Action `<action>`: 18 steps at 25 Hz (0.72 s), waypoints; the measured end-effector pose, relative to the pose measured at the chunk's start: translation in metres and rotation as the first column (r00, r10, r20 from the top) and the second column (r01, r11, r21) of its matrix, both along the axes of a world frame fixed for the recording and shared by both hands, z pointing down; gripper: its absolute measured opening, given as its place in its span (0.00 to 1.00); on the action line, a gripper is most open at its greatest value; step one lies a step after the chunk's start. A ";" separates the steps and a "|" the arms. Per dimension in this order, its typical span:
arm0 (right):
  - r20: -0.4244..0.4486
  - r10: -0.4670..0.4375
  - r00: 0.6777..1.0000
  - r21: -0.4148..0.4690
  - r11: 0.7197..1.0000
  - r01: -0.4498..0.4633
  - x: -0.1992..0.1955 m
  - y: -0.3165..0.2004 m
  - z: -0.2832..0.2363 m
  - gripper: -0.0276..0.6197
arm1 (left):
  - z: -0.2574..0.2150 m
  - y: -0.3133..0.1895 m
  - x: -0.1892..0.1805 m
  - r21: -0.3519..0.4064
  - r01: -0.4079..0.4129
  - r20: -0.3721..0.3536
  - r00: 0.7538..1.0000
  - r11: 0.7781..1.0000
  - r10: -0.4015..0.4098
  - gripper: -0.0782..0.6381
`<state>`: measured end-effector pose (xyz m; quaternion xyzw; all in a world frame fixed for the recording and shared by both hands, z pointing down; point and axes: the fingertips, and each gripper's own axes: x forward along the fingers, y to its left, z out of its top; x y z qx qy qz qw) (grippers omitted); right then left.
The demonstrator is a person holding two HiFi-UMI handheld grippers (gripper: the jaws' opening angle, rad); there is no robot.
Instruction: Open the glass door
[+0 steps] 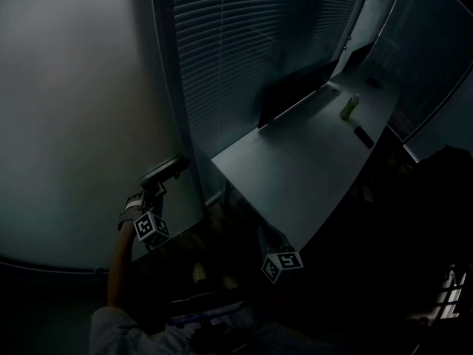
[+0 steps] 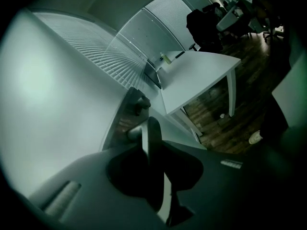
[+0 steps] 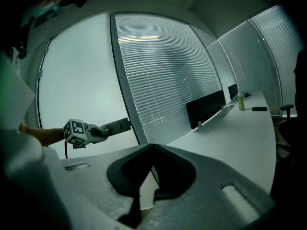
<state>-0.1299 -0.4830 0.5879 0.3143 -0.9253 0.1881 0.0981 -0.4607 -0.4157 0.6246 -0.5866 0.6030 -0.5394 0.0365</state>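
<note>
The frosted glass door [image 1: 74,124] fills the left of the head view, with its dark lever handle [image 1: 166,168] near its right edge. My left gripper [image 1: 153,194] reaches up to that handle. In the left gripper view the flat handle [image 2: 152,138] lies between the jaws, which press on it from both sides. The right gripper view shows the same grip from the side, the left gripper [image 3: 98,131] clamped on the end of the handle [image 3: 119,125]. My right gripper [image 3: 152,150] hangs lower, by the desk corner, shut with nothing in it.
A white desk [image 1: 295,168] stands right of the door along a glass wall with blinds [image 1: 236,50]. On it are a dark monitor [image 1: 295,91], a green bottle [image 1: 349,107] and a small black object [image 1: 363,137]. A dark office chair [image 2: 206,25] stands beyond on the wooden floor.
</note>
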 end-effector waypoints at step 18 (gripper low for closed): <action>-0.035 0.015 0.999 0.046 0.999 -0.013 -0.049 0.026 -0.010 0.05 | 0.003 -0.001 0.010 0.033 -0.102 -0.087 0.991 0.994 0.105 0.18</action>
